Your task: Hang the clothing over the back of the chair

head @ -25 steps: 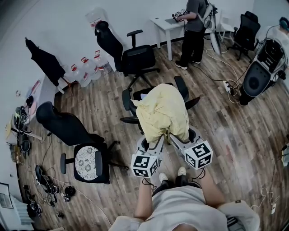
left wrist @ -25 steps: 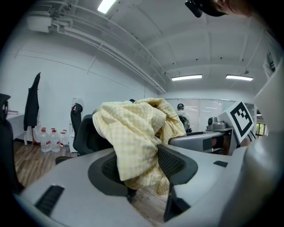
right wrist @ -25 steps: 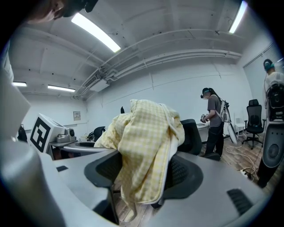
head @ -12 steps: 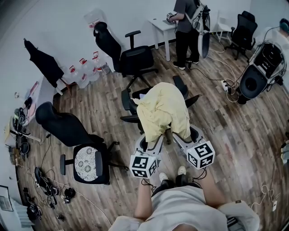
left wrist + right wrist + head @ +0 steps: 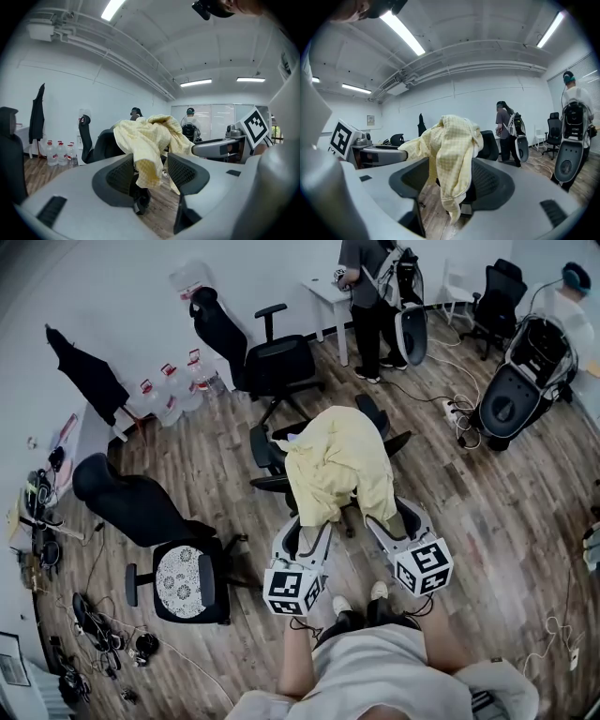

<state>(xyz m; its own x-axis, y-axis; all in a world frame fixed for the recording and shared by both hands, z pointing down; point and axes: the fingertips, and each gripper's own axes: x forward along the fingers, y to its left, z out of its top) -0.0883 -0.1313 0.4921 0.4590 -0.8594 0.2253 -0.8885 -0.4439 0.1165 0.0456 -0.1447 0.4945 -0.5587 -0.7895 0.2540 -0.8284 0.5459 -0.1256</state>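
The pale yellow garment (image 5: 337, 465) lies draped over the back of the black office chair (image 5: 263, 451) at the centre of the head view. It covers the backrest and hangs down the side nearest you. The chair's armrests and part of its seat show beyond the cloth, towards the top of the frame.

Your left hand-held gripper (image 5: 307, 532) sits just below the garment's lower left edge, released, with its jaws spread. In the left gripper view a hanging corner of the garment (image 5: 145, 140) drops into the gap of that hand-held gripper (image 5: 150, 171), and the pads do not close on it.

Your right hand-held gripper (image 5: 389, 519) is at the garment's lower right edge, also released. In the right gripper view a long fold of the garment (image 5: 452, 145) hangs down through the wide gap of the hand-held gripper (image 5: 450, 183), and neither jaw pinches it.

Both hand-held grippers are low in the head view, above your shoes on the wooden floor (image 5: 187, 446). A second black chair (image 5: 178, 549) stands at the left of the frame. A person (image 5: 370, 296) stands at the top right.
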